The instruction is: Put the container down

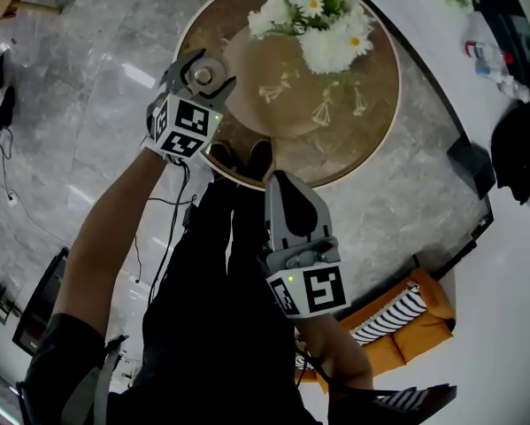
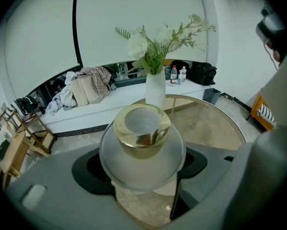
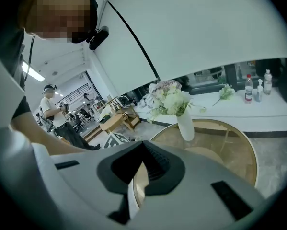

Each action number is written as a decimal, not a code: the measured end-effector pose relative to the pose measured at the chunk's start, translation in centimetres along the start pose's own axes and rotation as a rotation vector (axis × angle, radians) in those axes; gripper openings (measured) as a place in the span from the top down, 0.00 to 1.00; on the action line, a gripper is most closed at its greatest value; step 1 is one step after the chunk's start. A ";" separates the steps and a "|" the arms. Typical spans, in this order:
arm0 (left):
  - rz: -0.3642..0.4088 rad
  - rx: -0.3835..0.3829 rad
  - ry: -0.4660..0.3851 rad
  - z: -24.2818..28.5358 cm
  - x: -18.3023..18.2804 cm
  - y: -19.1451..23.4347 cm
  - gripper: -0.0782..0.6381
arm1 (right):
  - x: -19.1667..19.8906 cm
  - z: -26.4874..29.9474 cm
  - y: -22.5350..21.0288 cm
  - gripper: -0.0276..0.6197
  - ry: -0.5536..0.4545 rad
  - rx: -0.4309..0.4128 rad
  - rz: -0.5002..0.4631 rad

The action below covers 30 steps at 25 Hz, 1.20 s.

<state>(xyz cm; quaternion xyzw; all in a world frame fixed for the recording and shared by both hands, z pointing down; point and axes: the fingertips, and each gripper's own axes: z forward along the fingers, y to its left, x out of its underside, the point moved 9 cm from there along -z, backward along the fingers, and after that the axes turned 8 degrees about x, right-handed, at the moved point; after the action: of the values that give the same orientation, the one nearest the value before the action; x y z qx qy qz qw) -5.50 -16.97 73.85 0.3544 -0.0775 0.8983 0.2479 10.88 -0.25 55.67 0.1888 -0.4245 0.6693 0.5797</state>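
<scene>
The container point(image 1: 203, 75) is a frosted glass jar with a gold neck. My left gripper point(image 1: 198, 78) is shut on it above the left edge of the round glass table point(image 1: 381, 118). In the left gripper view the container point(image 2: 142, 145) fills the space between the jaws, its gold neck pointing at the vase, and the left gripper point(image 2: 143, 171) grips its round body from both sides. My right gripper point(image 1: 280, 182) hangs at the table's near edge, shut with nothing in it. In its own view the right gripper point(image 3: 136, 176) shows only a thin slit between the jaws.
A white vase of white flowers point(image 1: 316, 16) stands on the table's far side, over a round tan base point(image 1: 273, 96) under the glass. An orange seat with a striped cushion point(image 1: 406, 321) sits at lower right. A white ledge with bottles point(image 1: 490, 56) and a black bag point(image 1: 521, 149) lies to the right.
</scene>
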 end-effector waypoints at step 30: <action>-0.071 -0.011 0.031 8.1 5.5 2.1 0.42 | 6.6 2.3 -1.5 0.95 0.139 -0.021 0.060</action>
<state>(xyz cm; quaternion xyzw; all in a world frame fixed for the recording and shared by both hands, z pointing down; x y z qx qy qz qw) -5.13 -19.18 83.57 0.3416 -0.0658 0.8939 0.2827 9.98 1.94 62.46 0.1231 -0.3958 0.6935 0.5893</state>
